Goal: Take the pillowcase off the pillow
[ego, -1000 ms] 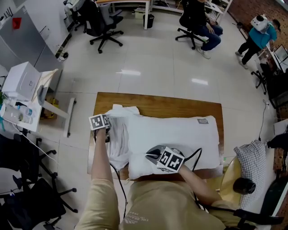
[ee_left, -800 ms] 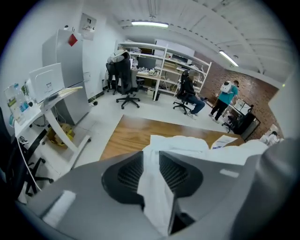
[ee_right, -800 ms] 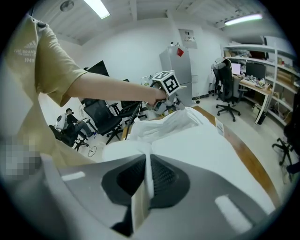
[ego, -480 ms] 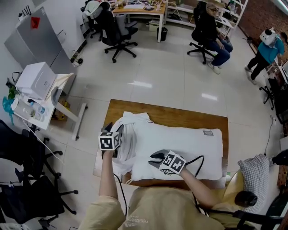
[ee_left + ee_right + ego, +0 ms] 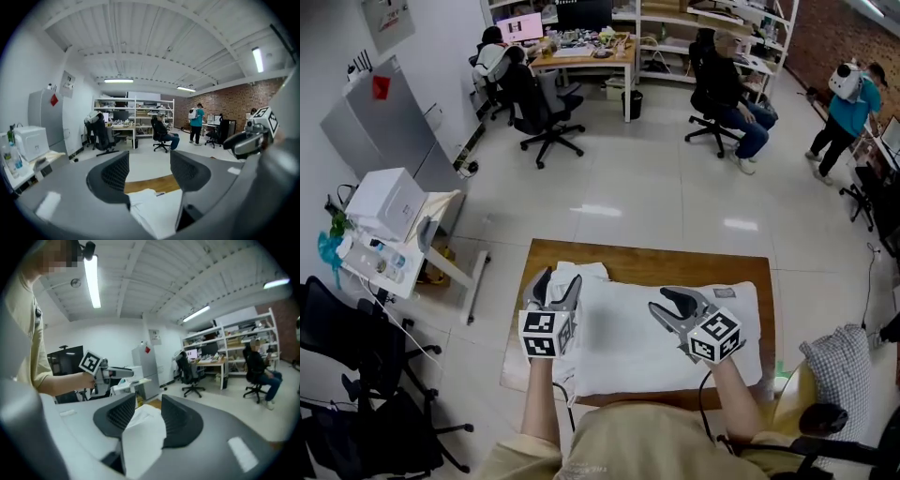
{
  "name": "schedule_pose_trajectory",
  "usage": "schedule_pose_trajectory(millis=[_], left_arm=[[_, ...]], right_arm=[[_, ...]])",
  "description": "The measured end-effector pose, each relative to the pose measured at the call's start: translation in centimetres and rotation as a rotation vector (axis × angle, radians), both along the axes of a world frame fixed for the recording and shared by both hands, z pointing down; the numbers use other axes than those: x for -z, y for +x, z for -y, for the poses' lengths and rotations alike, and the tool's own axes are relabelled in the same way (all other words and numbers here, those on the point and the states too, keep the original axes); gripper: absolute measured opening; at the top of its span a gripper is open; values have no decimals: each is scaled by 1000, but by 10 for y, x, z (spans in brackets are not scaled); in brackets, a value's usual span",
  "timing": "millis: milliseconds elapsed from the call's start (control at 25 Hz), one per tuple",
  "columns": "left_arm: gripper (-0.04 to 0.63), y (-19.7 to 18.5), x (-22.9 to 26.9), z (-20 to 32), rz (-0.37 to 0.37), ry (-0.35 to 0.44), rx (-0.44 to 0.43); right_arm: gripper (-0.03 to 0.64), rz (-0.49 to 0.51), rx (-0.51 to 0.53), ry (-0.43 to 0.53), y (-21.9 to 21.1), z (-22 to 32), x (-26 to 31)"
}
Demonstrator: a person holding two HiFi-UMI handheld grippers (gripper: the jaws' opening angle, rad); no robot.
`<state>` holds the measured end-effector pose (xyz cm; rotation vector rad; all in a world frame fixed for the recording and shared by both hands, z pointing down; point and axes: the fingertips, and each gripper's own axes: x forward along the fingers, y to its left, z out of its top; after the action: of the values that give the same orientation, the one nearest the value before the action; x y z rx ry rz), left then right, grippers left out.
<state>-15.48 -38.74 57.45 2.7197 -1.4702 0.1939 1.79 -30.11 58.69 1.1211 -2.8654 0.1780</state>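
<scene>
A white pillow (image 5: 656,347) lies lengthwise on the wooden table (image 5: 675,265). The white pillowcase (image 5: 592,272) is bunched at the pillow's left end. My left gripper (image 5: 561,284) hangs above that bunched end, open, with nothing between its fingers. In the left gripper view its jaws (image 5: 149,166) frame the white cloth (image 5: 154,206) below and the table edge. My right gripper (image 5: 670,305) is raised over the pillow's middle and its jaws are opening; nothing is between them. In the right gripper view (image 5: 149,401) the white pillow shows through the gap.
A white box (image 5: 386,202) sits on a cart left of the table. A checked cushion (image 5: 834,342) lies at the right. Office chairs (image 5: 546,112), desks, a seated person (image 5: 727,84) and a standing person (image 5: 846,98) are across the tiled floor.
Both grippers have lifted off the pillow and opened. The left let go of the bunched pillowcase, the right came off the pillow's near side. The head view has tilted up.
</scene>
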Motion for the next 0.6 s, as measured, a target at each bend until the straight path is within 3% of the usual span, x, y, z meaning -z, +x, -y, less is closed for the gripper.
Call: schedule_pose_trajectory(millis=[120, 280, 400, 600], left_arm=[[255, 30, 30, -37, 16, 116, -18], [255, 71, 60, -70, -12, 229, -51], [255, 89, 73, -82, -44, 252, -97], [282, 89, 80, -87, -91, 246, -157]], right_arm=[[202, 50, -114, 149, 52, -23, 41], [337, 23, -223, 279, 114, -55, 81], [370, 29, -316, 340, 140, -72, 99], [373, 111, -439, 388, 140, -75, 99]])
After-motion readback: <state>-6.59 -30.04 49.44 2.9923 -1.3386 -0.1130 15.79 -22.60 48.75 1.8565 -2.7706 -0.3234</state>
